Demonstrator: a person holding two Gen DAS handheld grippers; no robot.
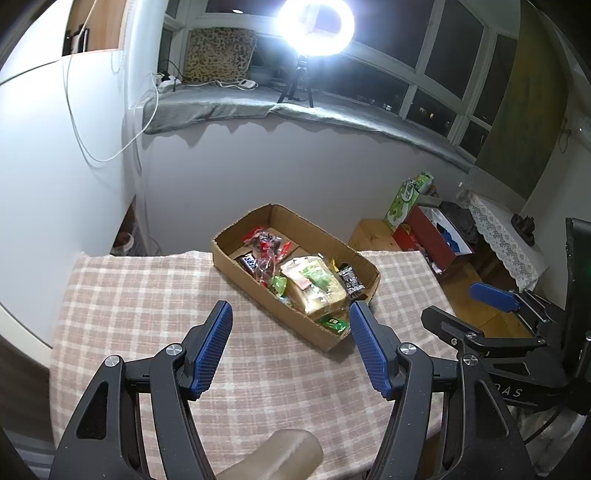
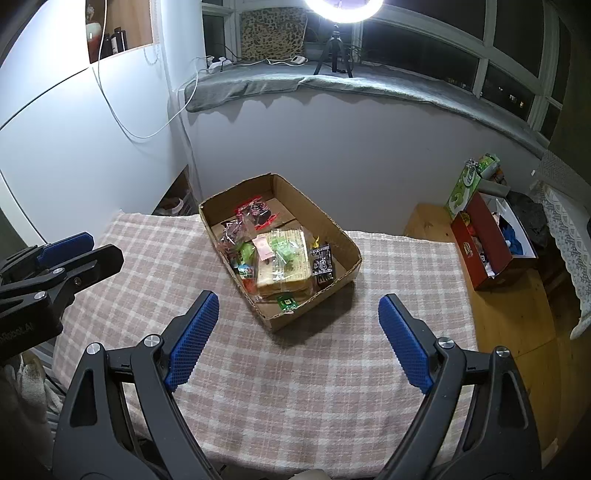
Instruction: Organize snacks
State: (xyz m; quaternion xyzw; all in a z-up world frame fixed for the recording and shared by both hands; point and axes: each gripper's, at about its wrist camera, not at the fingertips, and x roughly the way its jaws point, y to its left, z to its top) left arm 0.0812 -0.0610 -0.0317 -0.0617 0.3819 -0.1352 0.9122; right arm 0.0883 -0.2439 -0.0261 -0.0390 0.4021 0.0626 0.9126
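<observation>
Snacks in box, both grippers empty.
Cardboard box point(image 2: 347, 243) of snacks point(image 2: 282, 258) sits at table's far edge on checked cloth point(image 2: 295, 369). Left gripper point(image 1: 291, 347) partly open, right gripper point(image 2: 297, 339) wide open; both above the cloth near the front edge, holding and touching nothing.

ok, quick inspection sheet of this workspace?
Surface: pink-and-white checked tablecloth, bare around the box.
Job's things: shallow brown cardboard box holding wrapped sliced bread, a black snack packet, small green and red wrappers.
Clutter: nothing seen.
Grippers: left gripper and right gripper open, empty.
Cables: white cable down the wall.
Surroundings: red open box on the wooden floor, ring light on the sill.
</observation>
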